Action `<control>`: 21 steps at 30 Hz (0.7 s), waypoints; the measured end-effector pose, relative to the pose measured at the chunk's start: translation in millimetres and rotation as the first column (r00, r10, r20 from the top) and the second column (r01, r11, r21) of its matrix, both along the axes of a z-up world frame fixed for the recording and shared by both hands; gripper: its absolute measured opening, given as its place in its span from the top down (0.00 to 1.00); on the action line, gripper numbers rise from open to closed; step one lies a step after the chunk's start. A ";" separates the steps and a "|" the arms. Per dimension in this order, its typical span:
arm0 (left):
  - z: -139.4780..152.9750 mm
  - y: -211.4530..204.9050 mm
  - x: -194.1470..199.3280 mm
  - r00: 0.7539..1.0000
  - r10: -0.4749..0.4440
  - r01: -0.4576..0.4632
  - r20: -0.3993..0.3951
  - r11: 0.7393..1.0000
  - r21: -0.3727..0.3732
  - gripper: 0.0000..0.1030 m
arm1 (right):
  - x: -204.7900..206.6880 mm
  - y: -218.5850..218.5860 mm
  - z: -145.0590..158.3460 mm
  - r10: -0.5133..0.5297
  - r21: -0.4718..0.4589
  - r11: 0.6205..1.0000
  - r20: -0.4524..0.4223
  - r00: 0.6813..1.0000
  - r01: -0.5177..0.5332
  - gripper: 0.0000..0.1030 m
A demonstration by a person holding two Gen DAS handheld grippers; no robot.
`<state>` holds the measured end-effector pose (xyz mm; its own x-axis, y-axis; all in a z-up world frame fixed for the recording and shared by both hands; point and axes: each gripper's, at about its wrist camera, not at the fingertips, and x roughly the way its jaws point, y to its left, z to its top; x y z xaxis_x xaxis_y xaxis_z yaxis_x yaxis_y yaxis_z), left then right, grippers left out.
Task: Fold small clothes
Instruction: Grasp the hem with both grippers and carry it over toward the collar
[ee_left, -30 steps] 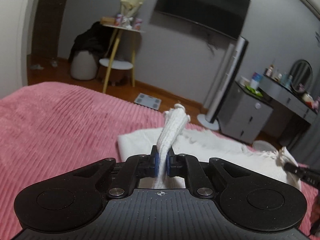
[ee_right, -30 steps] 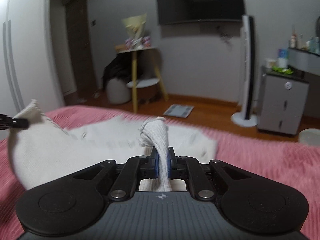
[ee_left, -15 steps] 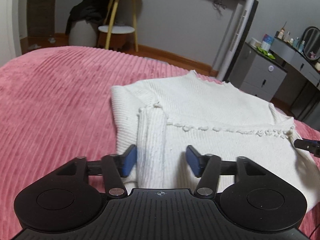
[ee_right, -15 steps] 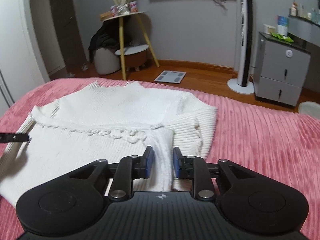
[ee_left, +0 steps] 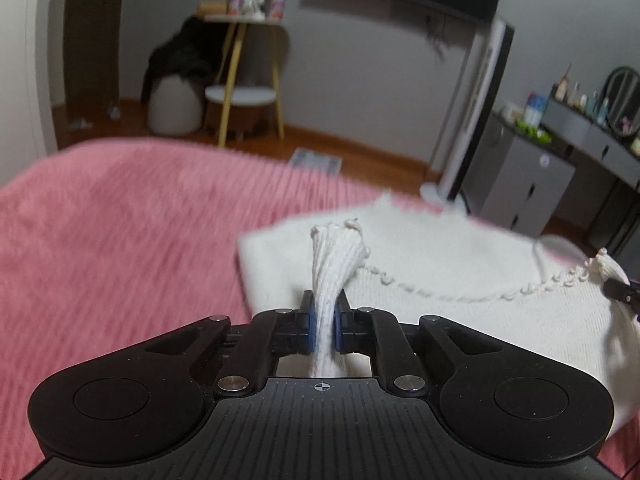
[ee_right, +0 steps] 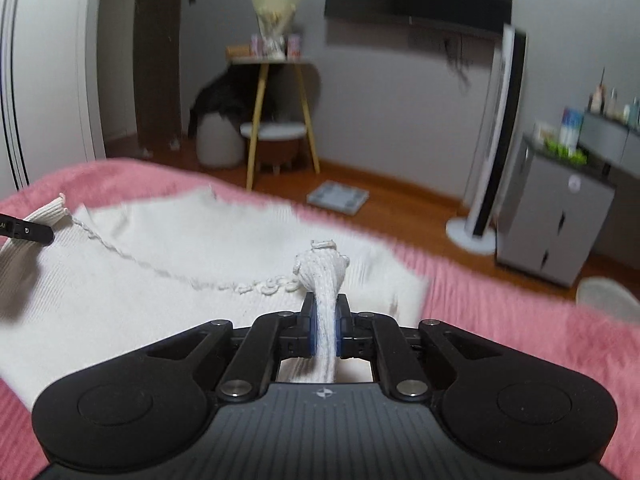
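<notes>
A small white knit sweater (ee_left: 460, 276) lies on the pink ribbed bedspread (ee_left: 120, 240). My left gripper (ee_left: 325, 322) is shut on a bunched fold of its left edge, which sticks up between the blue pads. My right gripper (ee_right: 326, 328) is shut on a bunched fold of the sweater (ee_right: 140, 292) at its right edge. A beaded trim line runs across the knit between the two grips. Each gripper's tip shows at the other view's edge, the right gripper (ee_left: 622, 294) and the left gripper (ee_right: 26, 230), both pinching cloth.
Beyond the bed's far edge is wooden floor with a scale (ee_right: 338, 198), a yellow-legged side table (ee_left: 244, 80), a tower fan (ee_right: 494, 140) and a grey cabinet (ee_right: 556, 216). Pink bedspread (ee_right: 520, 340) stretches on both sides of the sweater.
Half a second ago both grippers were open over the flat sweater. Both have now shut on bunched folds at its two sides and tilted up, lifting the cloth.
</notes>
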<state>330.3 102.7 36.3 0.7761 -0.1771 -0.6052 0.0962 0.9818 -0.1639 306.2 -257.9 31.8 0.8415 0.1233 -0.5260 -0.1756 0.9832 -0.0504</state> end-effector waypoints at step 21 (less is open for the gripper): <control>-35.6 -55.4 132.1 0.997 0.064 -0.071 0.035 0.959 0.274 0.89 | 149.1 20.3 -37.0 -0.179 -0.256 0.948 0.064 0.982 0.190 0.93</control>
